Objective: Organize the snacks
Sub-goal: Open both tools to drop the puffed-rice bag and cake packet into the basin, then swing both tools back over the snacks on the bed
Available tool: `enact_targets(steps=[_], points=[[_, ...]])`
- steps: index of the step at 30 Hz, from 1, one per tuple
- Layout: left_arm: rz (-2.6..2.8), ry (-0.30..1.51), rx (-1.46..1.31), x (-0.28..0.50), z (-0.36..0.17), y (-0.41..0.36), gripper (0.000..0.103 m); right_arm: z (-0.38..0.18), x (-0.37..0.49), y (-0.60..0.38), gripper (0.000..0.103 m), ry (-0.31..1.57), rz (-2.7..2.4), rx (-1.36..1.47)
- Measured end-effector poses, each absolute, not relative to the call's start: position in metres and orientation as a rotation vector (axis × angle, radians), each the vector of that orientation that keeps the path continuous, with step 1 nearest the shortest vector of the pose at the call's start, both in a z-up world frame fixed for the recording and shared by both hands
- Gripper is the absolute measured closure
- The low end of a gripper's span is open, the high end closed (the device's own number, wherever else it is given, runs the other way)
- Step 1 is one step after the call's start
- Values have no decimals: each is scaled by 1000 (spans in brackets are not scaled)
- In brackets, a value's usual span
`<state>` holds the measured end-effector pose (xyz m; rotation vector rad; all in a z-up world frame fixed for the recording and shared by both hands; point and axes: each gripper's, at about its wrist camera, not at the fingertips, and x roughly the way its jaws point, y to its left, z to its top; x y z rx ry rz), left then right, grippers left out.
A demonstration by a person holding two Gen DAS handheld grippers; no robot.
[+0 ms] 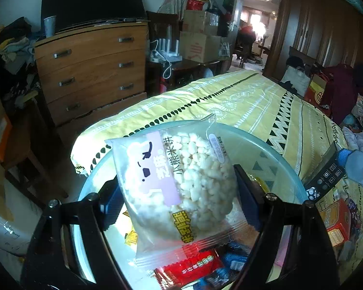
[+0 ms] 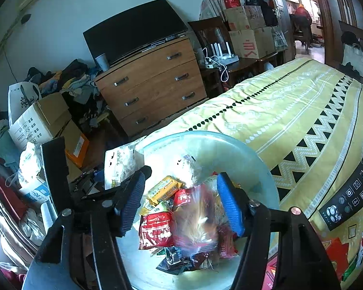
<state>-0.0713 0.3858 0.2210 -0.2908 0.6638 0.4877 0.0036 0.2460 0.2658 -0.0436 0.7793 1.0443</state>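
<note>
A clear packet of white puffed rice cakes (image 1: 181, 183) with a lilac label stands tilted between the blue pads of my left gripper (image 1: 180, 200), which is shut on its sides. It hangs over a pale round basin (image 1: 266, 142) that holds several snack packets, among them a red one (image 1: 193, 263). In the right wrist view my right gripper (image 2: 180, 205) is open above the same basin (image 2: 205, 136). A blurred red and clear packet (image 2: 196, 220) lies between its jaws, close to the right pad (image 2: 230, 205), over red and yellow packets (image 2: 157, 227). The rice cake packet (image 2: 121, 164) shows at the left.
The basin sits on a bed with a yellow patterned cover (image 2: 290, 111). A black box with icons (image 2: 348, 195) and orange boxes (image 1: 336, 220) lie to the right of it. A wooden dresser (image 1: 92, 67) with a dark screen stands beyond, and cardboard boxes (image 2: 41, 118) clutter the floor.
</note>
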Motion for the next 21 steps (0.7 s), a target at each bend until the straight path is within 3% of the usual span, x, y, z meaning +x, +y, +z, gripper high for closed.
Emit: enact_targets(steps=[4,8,10,21], points=[[502,668,-296,-73,223,386,19,271,-1,242,33,767,1048,-41],[527,647,-291,-76,228,383,2,277,-9,232,29,745,1050,-30],[528,645,-293,-77,229,383,0,280,-14,225,26,733,1048,-21],[490,624,-299,-89,245,362,0,277,-53,154,22,633,988,-8]])
